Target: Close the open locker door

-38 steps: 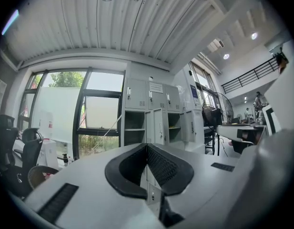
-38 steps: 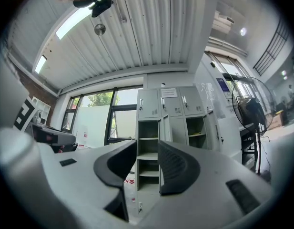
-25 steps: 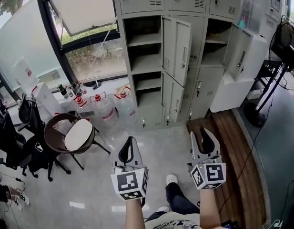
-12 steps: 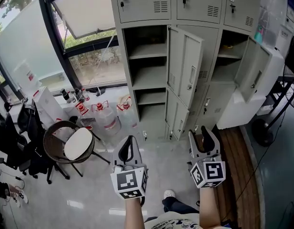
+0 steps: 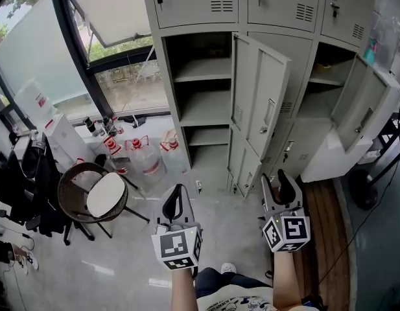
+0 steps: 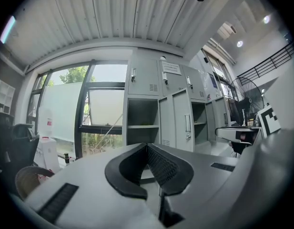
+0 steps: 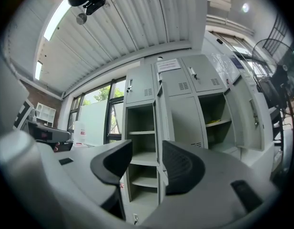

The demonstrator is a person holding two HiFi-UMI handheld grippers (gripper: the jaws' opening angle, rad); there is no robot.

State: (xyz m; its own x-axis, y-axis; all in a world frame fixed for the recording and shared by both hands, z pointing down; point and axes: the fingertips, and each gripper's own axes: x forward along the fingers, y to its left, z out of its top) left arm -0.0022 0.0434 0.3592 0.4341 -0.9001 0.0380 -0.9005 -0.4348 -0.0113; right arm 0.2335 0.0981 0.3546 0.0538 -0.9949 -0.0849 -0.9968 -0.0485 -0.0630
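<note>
Grey lockers (image 5: 194,5) line the far wall, where the left gripper (image 5: 176,194) has its jaws closed on nothing, the right gripper (image 5: 277,186) has jaws just opened wide and empty, and the open locker door (image 5: 263,102) stands ajar well ahead of both, beside bare shelves (image 5: 200,70).

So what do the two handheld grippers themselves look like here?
Both have light grey plastic bodies. The left claw and right claw have black curved pads with ribbed faces. Each gripper carries a white cube printed with black square markers. The forearms are bare; no cables show.
</note>
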